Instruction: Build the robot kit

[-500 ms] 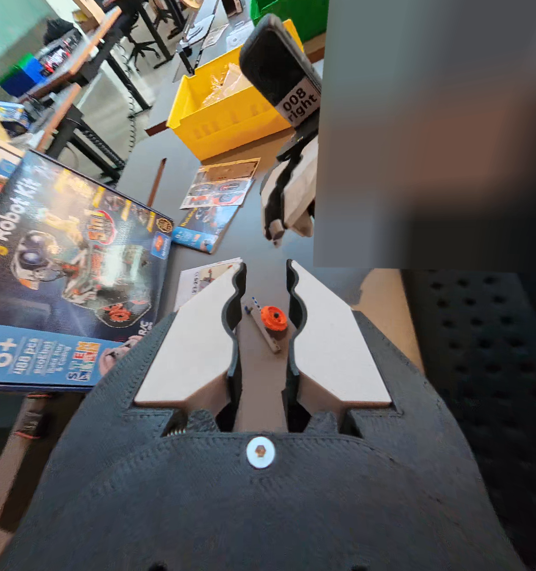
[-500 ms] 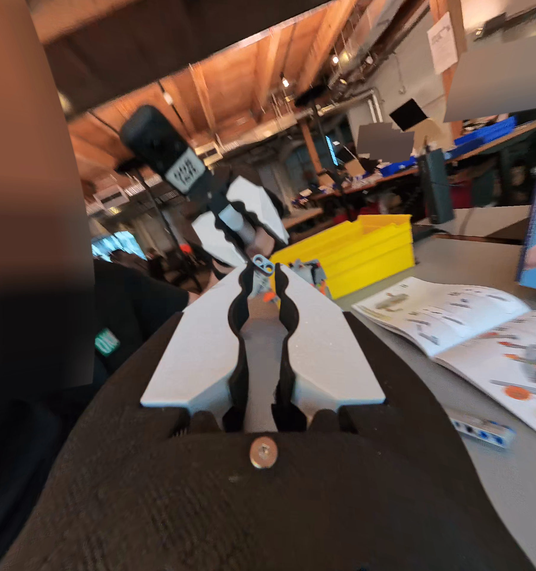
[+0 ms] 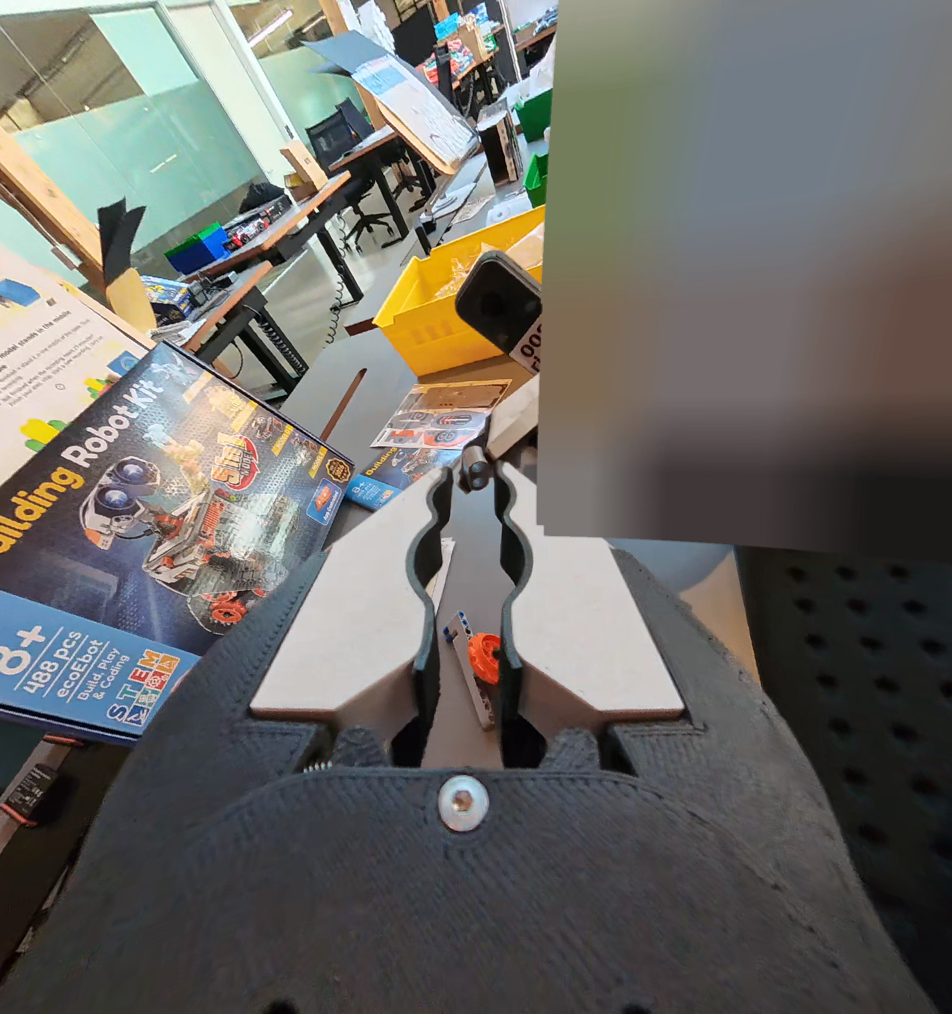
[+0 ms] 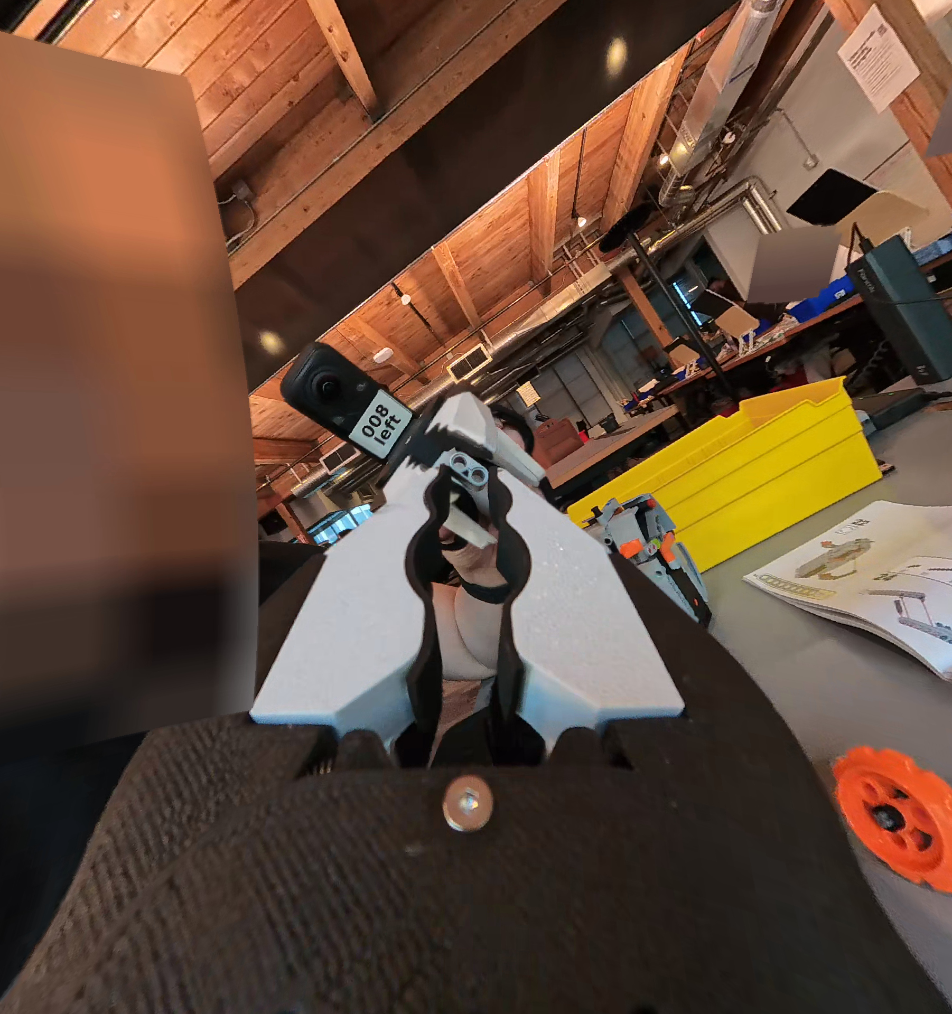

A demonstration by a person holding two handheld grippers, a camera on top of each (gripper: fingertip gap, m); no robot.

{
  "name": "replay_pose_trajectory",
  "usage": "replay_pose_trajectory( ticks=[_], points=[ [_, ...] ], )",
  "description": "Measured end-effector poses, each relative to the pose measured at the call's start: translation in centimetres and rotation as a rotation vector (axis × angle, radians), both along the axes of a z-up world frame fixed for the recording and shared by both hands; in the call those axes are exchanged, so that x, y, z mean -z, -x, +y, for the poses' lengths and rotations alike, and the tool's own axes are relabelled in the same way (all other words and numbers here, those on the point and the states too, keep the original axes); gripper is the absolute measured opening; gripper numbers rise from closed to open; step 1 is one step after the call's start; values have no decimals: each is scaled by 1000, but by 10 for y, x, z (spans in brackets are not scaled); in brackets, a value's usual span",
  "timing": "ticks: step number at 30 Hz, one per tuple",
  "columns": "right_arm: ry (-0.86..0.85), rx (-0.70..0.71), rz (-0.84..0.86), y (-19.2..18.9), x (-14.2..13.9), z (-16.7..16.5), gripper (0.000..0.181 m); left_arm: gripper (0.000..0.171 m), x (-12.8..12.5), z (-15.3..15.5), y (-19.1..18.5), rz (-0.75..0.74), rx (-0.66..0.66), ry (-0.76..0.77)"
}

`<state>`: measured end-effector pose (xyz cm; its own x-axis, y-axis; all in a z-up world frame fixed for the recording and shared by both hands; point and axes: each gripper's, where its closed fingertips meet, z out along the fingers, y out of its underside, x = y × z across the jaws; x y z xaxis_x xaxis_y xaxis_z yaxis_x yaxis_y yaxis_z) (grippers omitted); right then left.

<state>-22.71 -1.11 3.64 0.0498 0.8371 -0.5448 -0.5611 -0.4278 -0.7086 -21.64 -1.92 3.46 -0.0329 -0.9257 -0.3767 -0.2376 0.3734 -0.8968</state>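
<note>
Between the left gripper's (image 3: 471, 477) parted fingers, low on the dark table (image 3: 369, 378), lies a grey beam (image 3: 471, 672) with an orange gear (image 3: 483, 657) on it; neither finger touches them, and this gripper holds nothing. At its fingertips sits a small grey 2-hole connector (image 3: 475, 468), which the right wrist view shows pinched at the tips of the right gripper (image 4: 465, 477), jaws nearly closed on that connector (image 4: 468, 475). Whether the left fingertips touch it I cannot tell. Left of the left gripper lies a blue robot kit box (image 3: 133, 527), with a sticker sheet (image 3: 441, 417) and a small blue booklet (image 3: 391, 472) beyond the fingertips. By the right gripper an orange wheel (image 4: 910, 823) rests on the table, an open instruction manual (image 4: 880, 581) farther off, then a part-built grey and orange model (image 4: 649, 543) against a yellow bin (image 4: 737, 483).
</note>
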Motion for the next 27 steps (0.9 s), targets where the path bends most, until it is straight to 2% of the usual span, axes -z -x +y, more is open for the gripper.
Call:
replay_pose_trajectory(
  ticks=[1,5,8,11,13,16,21,23,27],
  points=[
    [3,-3,11,0,-1,0,12,8,1,0,0,2,0,-7],
    [25,-25,36,-1,0,0,12,5,2,0,0,8,0,-36],
    [32,-42,32,0,1,0,20,5,4,0,1,29,9,-41],
    [-49,-42,4,-4,-7,-9,29,5,4,0,6,66,36,17],
    [-192,84,-154,-7,-6,-13,35,6,5,-2,11,106,74,136],
    [-438,334,-460,-9,0,-14,30,5,11,-11,18,196,172,368],
    [-790,588,-848,5,14,-21,30,6,20,-16,23,286,253,668],
    [-881,662,-944,10,20,-20,29,5,23,-18,24,319,277,759],
    [-904,672,-980,20,25,-19,26,5,28,-19,23,348,297,845]
  ],
)
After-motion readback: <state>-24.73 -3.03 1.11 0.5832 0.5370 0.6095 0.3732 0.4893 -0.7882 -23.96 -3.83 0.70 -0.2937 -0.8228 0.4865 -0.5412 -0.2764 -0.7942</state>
